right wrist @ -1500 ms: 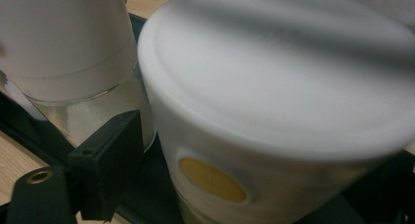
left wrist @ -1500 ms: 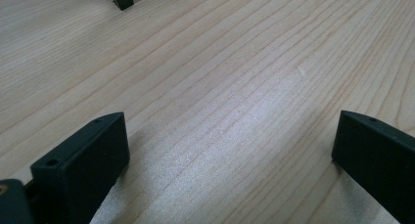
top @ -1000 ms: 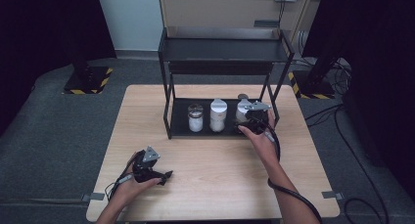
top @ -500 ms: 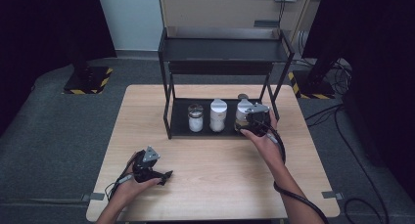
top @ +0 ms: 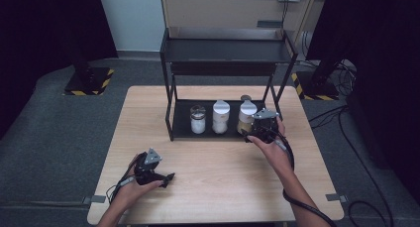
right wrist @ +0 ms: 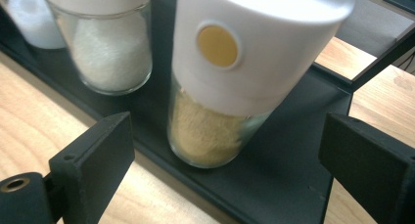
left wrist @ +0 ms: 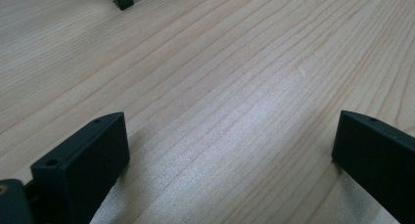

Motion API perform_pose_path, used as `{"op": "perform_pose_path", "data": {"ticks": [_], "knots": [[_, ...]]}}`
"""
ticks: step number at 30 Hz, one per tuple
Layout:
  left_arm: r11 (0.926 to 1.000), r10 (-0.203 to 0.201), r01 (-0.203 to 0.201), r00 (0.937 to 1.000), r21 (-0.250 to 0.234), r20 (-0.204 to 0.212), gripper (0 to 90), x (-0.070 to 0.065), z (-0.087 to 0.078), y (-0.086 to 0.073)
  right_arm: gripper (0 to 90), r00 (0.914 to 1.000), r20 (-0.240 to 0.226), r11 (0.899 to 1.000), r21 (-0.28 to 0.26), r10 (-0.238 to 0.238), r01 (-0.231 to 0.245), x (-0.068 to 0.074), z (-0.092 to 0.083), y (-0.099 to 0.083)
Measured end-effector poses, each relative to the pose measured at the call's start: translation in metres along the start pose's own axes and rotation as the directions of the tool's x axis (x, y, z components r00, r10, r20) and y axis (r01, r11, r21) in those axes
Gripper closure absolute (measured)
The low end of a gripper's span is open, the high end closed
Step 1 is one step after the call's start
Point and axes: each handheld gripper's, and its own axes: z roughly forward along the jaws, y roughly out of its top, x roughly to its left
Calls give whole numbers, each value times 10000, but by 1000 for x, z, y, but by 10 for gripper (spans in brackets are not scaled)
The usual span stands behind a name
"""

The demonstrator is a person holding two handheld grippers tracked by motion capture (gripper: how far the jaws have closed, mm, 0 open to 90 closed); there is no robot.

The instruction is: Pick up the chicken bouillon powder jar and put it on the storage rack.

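since a second ago the right gripper (top: pixel 255 130) has eased a little closer to the front edge of the black rack (top: pixel 225 51), while the left gripper (top: pixel 157 175) has kept its place low on the counter (top: pixel 223 182).

three containers stand in a row on the rack's bottom shelf. the rightmost, the brown-spice jar (right wrist: pixel 230 87), is clear glass under a tall white cap with a round yellow dot on its side; it holds a tan, finely ground powder that fills the glass part below the cap. in the right gripper view it stands between the two black fingers (right wrist: pixel 93 158), which are spread wide on either side with clear gaps, so they are released and touch nothing. next to it the white-capped jar (right wrist: pixel 110 53) holds a white grainy powder almost to its cap. the third, a small glass jar (top: pixel 197 119) at the left end of the row, is also filled with something white.

the left gripper's fingers (left wrist: pixel 85 158) are spread apart too, lying just over bare wood with nothing between them.
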Motion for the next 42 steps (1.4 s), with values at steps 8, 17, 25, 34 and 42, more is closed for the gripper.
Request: {"op": "perform_pose_path", "data": {"ticks": [8,17,25,34,42], "knots": [[10000,0,0,10000,5,-4,0,0,0,0,66,9991,-429,9991,-420,-16,-2,-1,-16,-12],[10000,0,0,10000,2,1,0,0,0,0,57,9942,-1074,9981,-624,-62,-5,-4,-27,-25],[10000,-3,3,10000,-1,-1,0,0,0,0,53,9824,-1840,9967,-799,-311,166,0,-28,-33],[10000,-2,2,10000,4,-3,0,0,0,0,55,9715,-2353,9968,-792,-285,100,1,-30,-40],[10000,-1,1,10000,2,1,0,0,0,0,48,9626,-2694,9952,-983,-285,20,-2,-37,-47]]}}
